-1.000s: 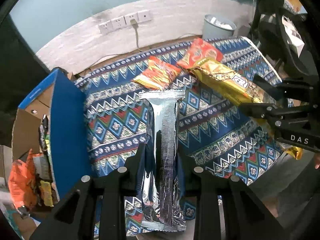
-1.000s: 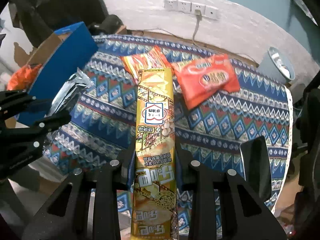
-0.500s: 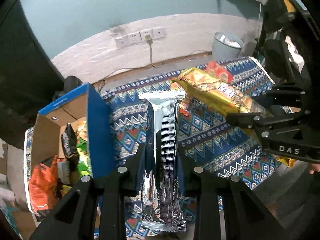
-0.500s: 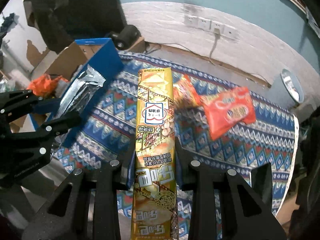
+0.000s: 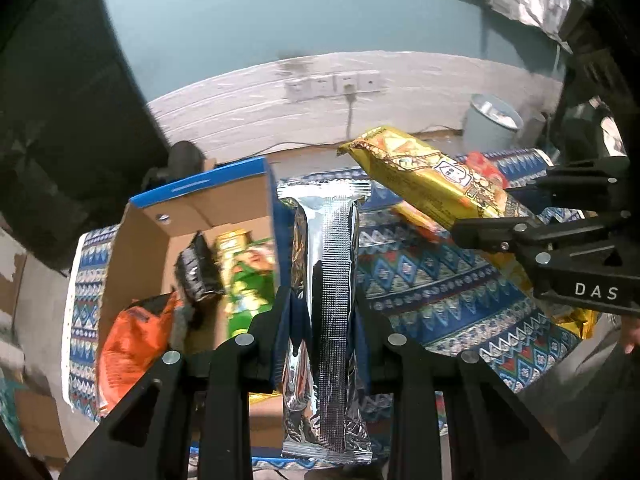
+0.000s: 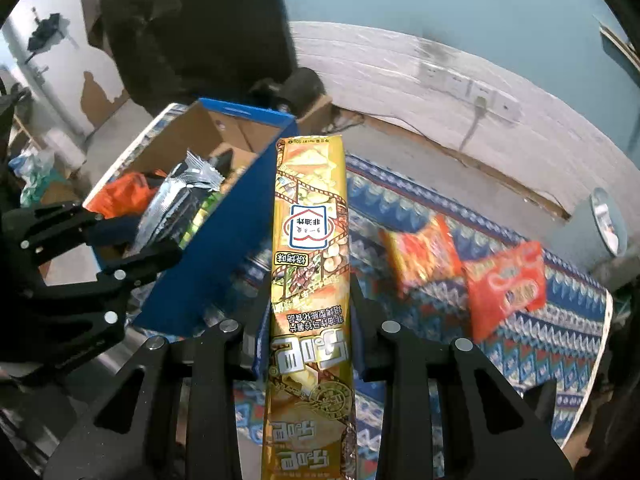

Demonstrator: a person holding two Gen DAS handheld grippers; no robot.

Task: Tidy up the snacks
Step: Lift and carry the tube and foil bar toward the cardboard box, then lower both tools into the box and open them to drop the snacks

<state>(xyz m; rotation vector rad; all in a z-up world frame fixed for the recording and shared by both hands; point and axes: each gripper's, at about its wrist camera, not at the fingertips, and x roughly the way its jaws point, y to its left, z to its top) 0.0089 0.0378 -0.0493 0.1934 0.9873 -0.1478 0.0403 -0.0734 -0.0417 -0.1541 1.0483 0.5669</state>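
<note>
My left gripper (image 5: 322, 312) is shut on a long silver foil snack pack (image 5: 326, 300), held in the air beside the right wall of the blue cardboard box (image 5: 208, 196). My right gripper (image 6: 310, 304) is shut on a long gold snack pack (image 6: 310, 264), held above the patterned cloth, right of the box (image 6: 224, 240). The box holds an orange bag (image 5: 128, 340), a green pack (image 5: 248, 280) and a dark pack (image 5: 198, 268). The left gripper (image 6: 132, 252) and silver pack (image 6: 176, 200) show in the right wrist view; the right gripper (image 5: 496, 216) and gold pack (image 5: 424, 176) show in the left.
Two orange-red snack bags (image 6: 424, 256) (image 6: 506, 284) lie on the blue patterned cloth (image 6: 560, 340). A grey waste bin (image 5: 494, 120) stands on the floor by the white wall with sockets (image 5: 332, 84). A dark cabinet (image 6: 192, 32) stands behind the box.
Both grippers have swung left with their packs, from over the cloth toward the blue box. The box's open inside now shows in both views.
</note>
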